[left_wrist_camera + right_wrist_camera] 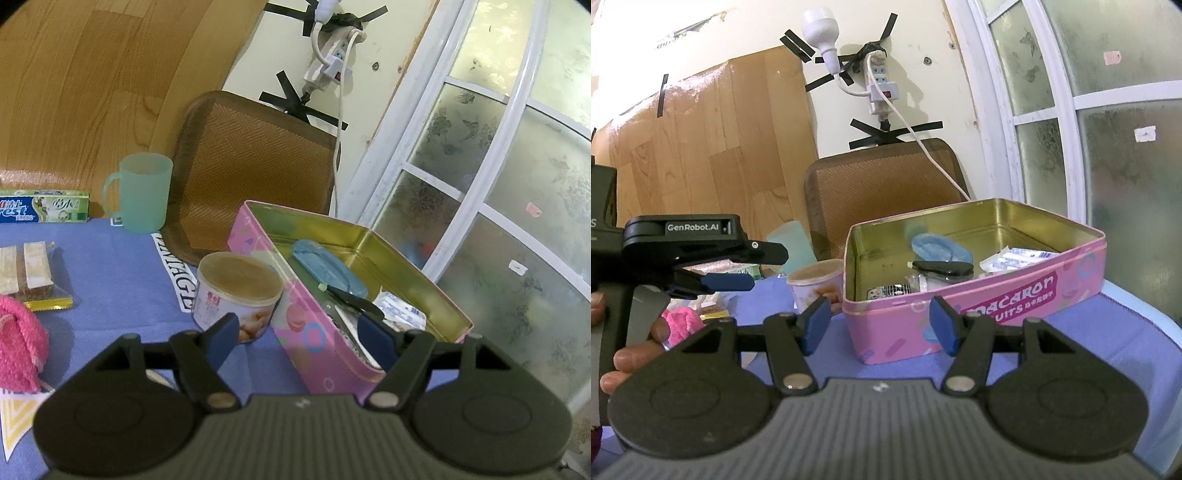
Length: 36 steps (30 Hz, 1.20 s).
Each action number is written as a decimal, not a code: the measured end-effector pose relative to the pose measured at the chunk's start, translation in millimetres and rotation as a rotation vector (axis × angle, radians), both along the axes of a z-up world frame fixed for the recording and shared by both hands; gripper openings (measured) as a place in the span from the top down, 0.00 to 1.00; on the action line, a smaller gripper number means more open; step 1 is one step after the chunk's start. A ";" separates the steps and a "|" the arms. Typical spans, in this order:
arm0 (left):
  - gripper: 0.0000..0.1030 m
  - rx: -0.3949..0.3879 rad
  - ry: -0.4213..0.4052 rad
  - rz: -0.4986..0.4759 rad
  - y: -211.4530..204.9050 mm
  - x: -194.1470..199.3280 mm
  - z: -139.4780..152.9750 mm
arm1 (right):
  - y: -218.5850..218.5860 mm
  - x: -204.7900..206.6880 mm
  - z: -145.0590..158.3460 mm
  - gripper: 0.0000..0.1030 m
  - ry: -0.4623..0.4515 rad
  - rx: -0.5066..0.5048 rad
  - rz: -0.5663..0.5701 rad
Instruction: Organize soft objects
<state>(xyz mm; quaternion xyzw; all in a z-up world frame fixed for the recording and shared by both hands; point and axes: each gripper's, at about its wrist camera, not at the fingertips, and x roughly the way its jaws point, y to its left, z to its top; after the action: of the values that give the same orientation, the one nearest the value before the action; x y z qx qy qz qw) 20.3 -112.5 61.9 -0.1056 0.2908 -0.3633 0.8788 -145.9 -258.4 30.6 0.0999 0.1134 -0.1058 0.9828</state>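
An open pink macaron tin (306,317) (1015,310) stands on the blue cloth and holds a blue soft pad (328,266) (940,249), a black case (942,268), white packets (1015,258) and small items. A pink knitted soft thing (20,339) (679,323) lies at the left. My left gripper (299,332) is open and empty, above the tin's near left wall; it shows side-on in the right wrist view (727,281). My right gripper (879,321) is open and empty, just before the tin's front wall.
A lidded snack tub (238,291) (814,282) stands left of the tin. A green mug (142,192), a toothpaste box (44,206) and wrapped wafers (37,273) lie further left. A brown chair back (251,162) (886,177) stands behind the table, under a taped power strip (881,86).
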 end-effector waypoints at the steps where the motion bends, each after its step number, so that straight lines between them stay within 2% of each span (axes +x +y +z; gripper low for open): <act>1: 0.29 0.000 0.002 0.001 -0.2 0.3 -0.3 | 0.6 -0.1 -0.5 0.40 0.001 0.000 -0.002; 36: 0.27 0.009 0.009 0.017 0.4 -2.1 0.7 | -2.1 -6.5 -2.3 0.39 -0.009 0.023 -0.019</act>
<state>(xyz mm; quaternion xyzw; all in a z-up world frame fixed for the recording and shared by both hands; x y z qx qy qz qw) 18.2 -112.1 62.6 -0.1055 0.2956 -0.3541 0.8810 -152.4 -260.6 28.4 0.1128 0.1093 -0.1134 0.9811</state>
